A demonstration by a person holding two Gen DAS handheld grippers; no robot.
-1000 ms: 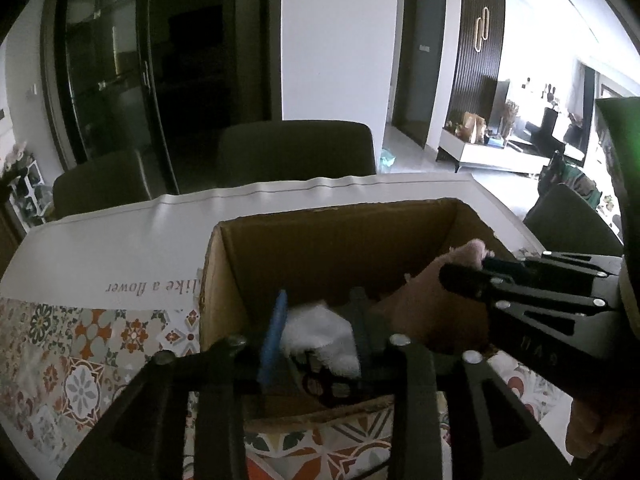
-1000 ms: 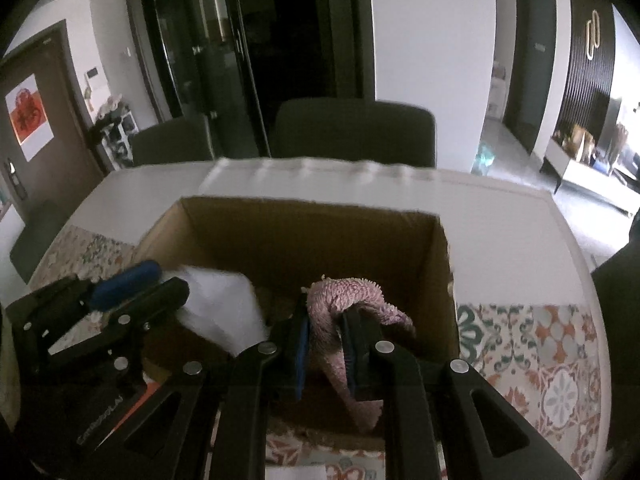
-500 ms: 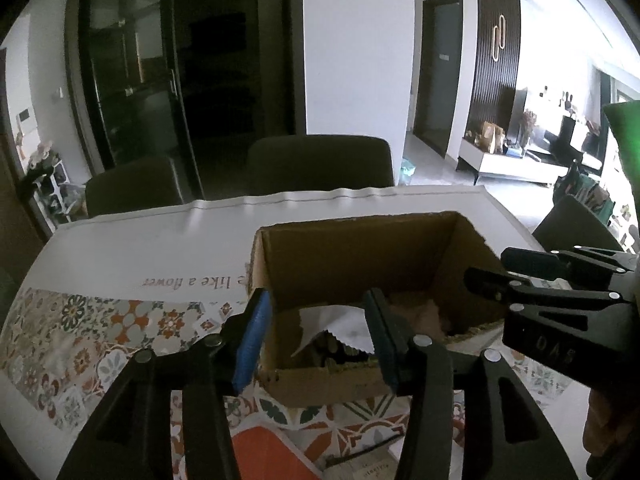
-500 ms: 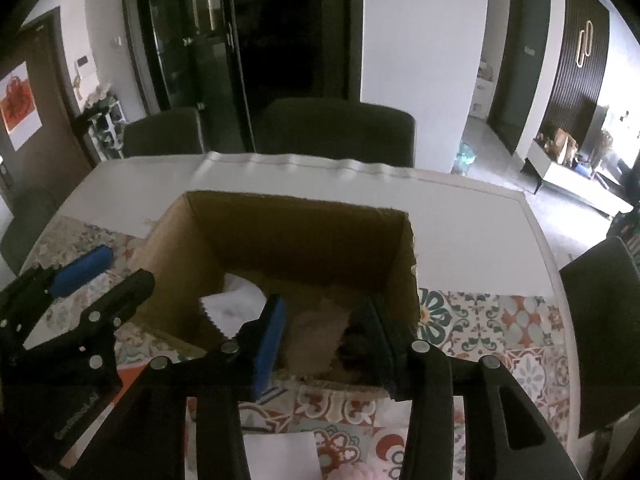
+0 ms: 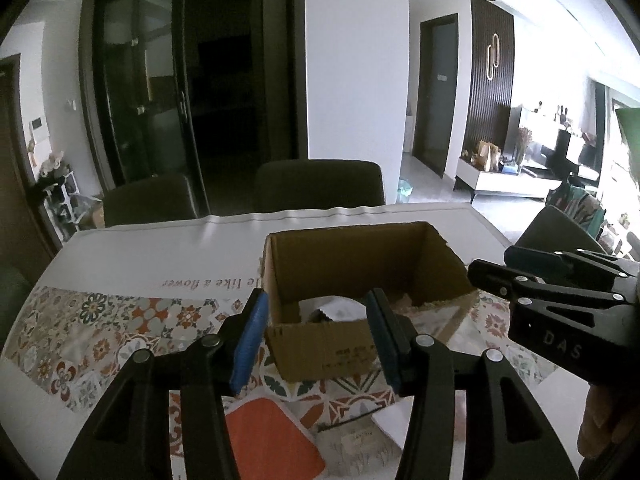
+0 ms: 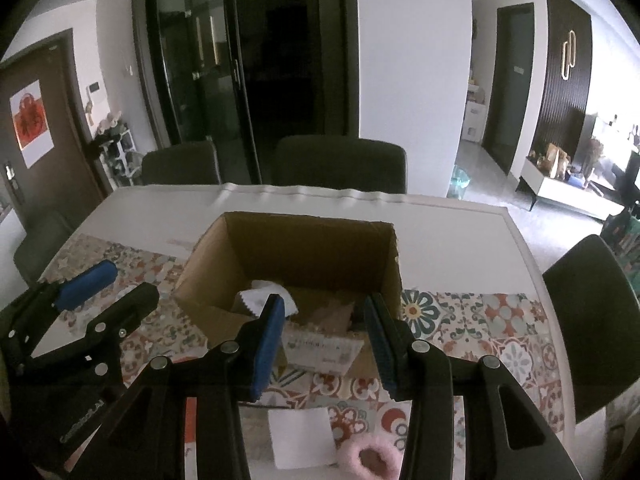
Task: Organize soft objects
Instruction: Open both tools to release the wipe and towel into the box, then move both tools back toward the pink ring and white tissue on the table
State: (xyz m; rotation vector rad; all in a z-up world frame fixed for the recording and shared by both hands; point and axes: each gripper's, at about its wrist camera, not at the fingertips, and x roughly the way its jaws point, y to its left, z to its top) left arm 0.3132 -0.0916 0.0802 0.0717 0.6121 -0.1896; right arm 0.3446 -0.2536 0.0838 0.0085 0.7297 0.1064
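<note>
An open cardboard box (image 5: 320,344) (image 6: 288,248) stands on the patterned tablecloth. Inside it lie a white cloth (image 5: 338,307) (image 6: 260,298) and a pink towel (image 6: 334,314). My left gripper (image 5: 316,340) is open in front of and above the box's near wall, with nothing between its blue pads (image 5: 250,340). My right gripper (image 6: 324,344) is open too and empty, just short of the box's near edge. Each gripper shows in the other's view: the right gripper (image 5: 494,264) beside the box, the left gripper (image 6: 128,282) at its left.
Near the table's front edge lie an orange cloth (image 5: 272,436), a white square sheet (image 6: 302,436), a pink fluffy ring (image 6: 368,460) and a printed card (image 5: 360,436). Dark chairs (image 6: 340,164) stand along the far side, another chair (image 6: 592,300) at the right.
Both grippers opened and let go: the left of the white cloth, the right of the pink towel, which now lie in the box. Both drew back and up from the box.
</note>
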